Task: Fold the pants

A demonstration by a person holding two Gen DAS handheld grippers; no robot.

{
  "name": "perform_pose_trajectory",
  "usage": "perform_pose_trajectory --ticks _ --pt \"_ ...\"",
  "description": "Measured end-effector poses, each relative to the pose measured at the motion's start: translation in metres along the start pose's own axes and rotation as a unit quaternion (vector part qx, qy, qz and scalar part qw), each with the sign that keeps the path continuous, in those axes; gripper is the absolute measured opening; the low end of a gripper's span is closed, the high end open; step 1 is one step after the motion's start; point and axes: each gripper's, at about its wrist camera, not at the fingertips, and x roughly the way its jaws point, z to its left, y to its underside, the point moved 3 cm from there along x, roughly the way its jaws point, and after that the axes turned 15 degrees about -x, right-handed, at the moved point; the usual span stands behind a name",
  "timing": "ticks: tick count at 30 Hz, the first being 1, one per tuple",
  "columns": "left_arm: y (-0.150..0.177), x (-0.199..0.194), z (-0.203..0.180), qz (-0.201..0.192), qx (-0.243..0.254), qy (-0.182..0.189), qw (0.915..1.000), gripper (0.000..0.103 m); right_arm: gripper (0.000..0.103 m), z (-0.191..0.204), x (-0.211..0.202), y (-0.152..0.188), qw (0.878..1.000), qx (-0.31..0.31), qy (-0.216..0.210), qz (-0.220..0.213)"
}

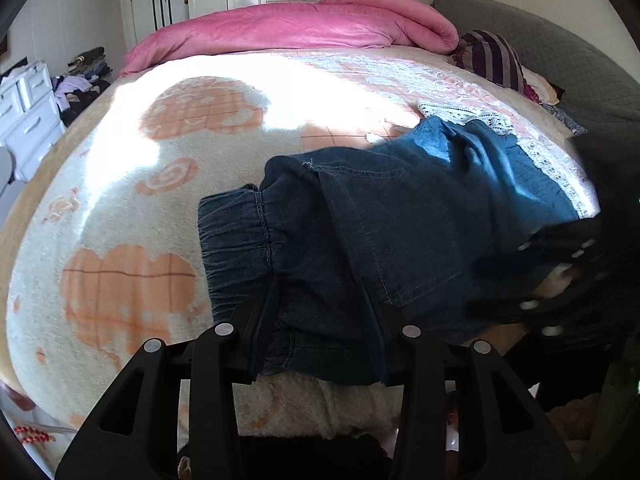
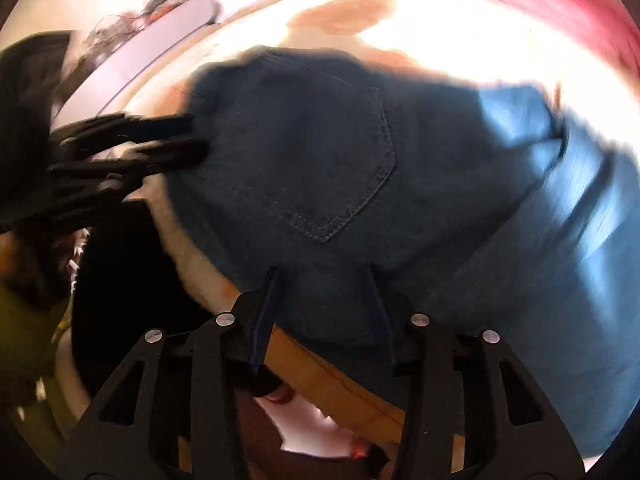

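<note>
Dark blue denim pants (image 1: pixel 400 220) lie bunched on the near right part of the bed, the elastic waistband (image 1: pixel 236 240) toward the left. My left gripper (image 1: pixel 320 284) has its fingers wide apart, straddling the waistband end of the pants. In the blurred right wrist view the pants (image 2: pixel 320 168) show a back pocket (image 2: pixel 320 160). My right gripper (image 2: pixel 322 276) also has its fingers apart with denim lying between them at the bed edge. Each gripper shows in the other's view: the right one (image 1: pixel 560 276), the left one (image 2: pixel 132 148).
The bed carries a cream blanket with orange patterns (image 1: pixel 132 208). A pink duvet (image 1: pixel 300 24) lies at the far side, striped pillows (image 1: pixel 492 56) at the right. White drawers with clothes (image 1: pixel 28 108) stand left. The wooden bed edge (image 2: pixel 340 388) is close below.
</note>
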Motion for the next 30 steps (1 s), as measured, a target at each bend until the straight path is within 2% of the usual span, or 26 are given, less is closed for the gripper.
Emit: perform_pose_trajectory --ticks 4,6,10,14,15,16,17,19,22,30 --pt "0.000 -0.002 -0.002 -0.007 0.000 -0.002 1.0000 0.040 0.039 -0.001 -0.012 -0.002 1.000 0.003 -0.009 -0.020" --pt "-0.002 -0.007 -0.003 -0.010 -0.007 0.010 0.9999 0.044 0.039 -0.005 -0.024 0.000 0.999 0.009 -0.005 -0.035" --pt "-0.008 -0.026 -0.009 -0.030 -0.008 0.018 0.9993 0.052 0.046 -0.023 -0.048 0.006 0.997 0.035 0.017 -0.060" --pt "-0.016 -0.041 -0.016 -0.046 -0.008 0.025 0.9986 0.054 0.051 -0.042 -0.074 0.011 0.994 0.052 0.053 -0.083" --pt "-0.019 -0.045 -0.018 -0.049 -0.007 0.028 0.9984 0.056 0.054 -0.048 -0.079 0.012 0.993 0.056 0.060 -0.089" --pt "-0.022 -0.047 -0.021 -0.052 -0.007 0.032 0.9981 0.064 0.055 -0.054 -0.086 0.012 0.991 0.062 0.066 -0.097" --pt "-0.025 -0.050 -0.025 -0.055 -0.004 0.036 0.9978 0.067 0.057 -0.062 -0.093 0.012 0.990 0.068 0.075 -0.102" --pt "-0.030 -0.054 -0.036 -0.062 0.004 0.043 0.9971 0.067 0.058 -0.070 -0.102 0.010 0.987 0.075 0.090 -0.109" --pt "-0.034 -0.053 -0.049 -0.060 0.012 0.057 0.9965 0.071 0.064 -0.088 -0.116 0.010 0.983 0.086 0.114 -0.118" --pt "-0.036 -0.032 -0.092 -0.032 0.035 0.100 0.9939 0.071 0.072 -0.130 -0.131 0.001 0.976 0.099 0.154 -0.119"
